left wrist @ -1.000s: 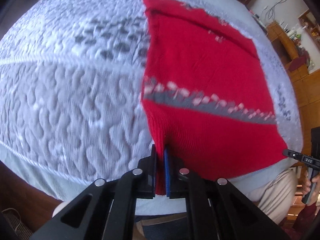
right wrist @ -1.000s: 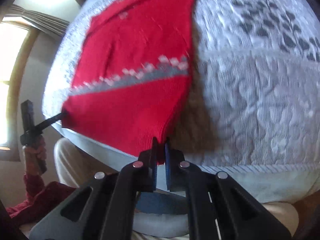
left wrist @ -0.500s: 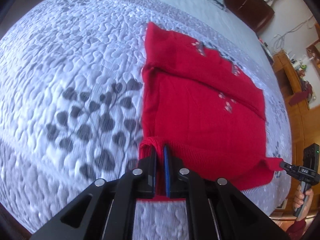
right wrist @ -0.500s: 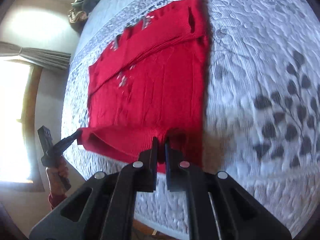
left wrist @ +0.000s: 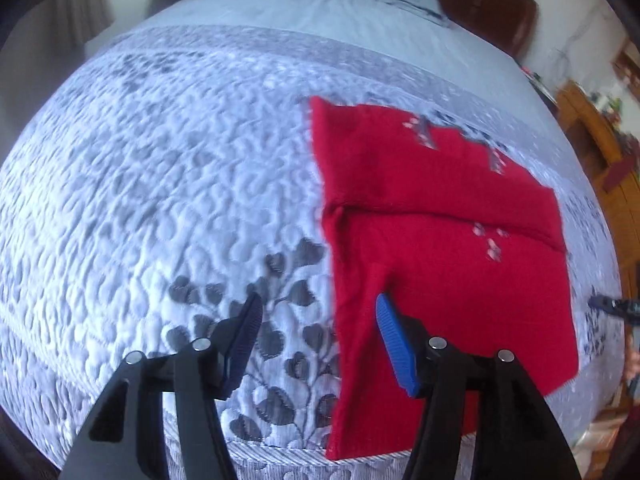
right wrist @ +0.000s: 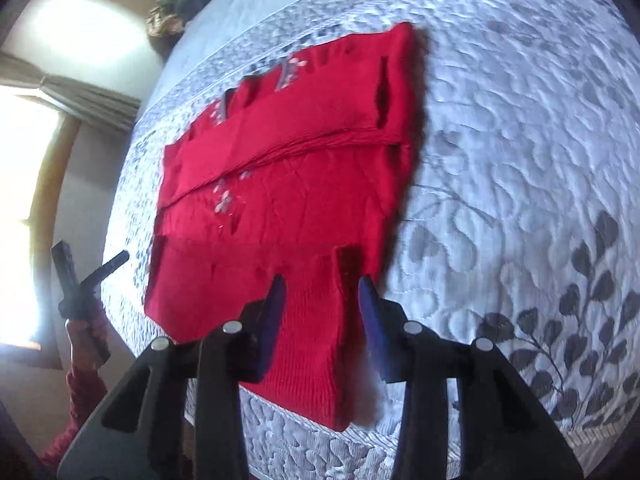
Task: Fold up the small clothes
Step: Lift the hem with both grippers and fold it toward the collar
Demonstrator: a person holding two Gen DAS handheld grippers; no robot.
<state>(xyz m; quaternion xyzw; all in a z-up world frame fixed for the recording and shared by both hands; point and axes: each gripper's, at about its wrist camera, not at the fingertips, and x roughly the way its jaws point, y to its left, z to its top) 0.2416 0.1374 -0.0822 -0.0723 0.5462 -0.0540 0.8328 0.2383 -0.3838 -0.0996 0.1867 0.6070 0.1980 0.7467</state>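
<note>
A red knitted sweater (left wrist: 440, 248) with small grey-and-white motifs lies folded flat on the quilted bed; it also shows in the right wrist view (right wrist: 288, 200). My left gripper (left wrist: 318, 308) is open and empty, its jaws straddling the sweater's near left edge. My right gripper (right wrist: 322, 288) is open and empty, just over the sweater's near right corner. The other gripper's tip (right wrist: 106, 266) shows at the sweater's far side in the right wrist view, and a tip (left wrist: 612, 304) shows at the right edge of the left wrist view.
The bed carries a white-grey quilt with a dark leaf print (left wrist: 160, 200). A wooden headboard (left wrist: 488, 8) and wooden cabinets (left wrist: 600, 136) stand at the back right. A bright window with a curtain (right wrist: 40, 140) is at the left. The bed's near edge (right wrist: 360, 440) runs under the grippers.
Both grippers carried the sweater's lower edge up over the body, folding it, then opened and let go. The sweater now lies folded on the quilt.
</note>
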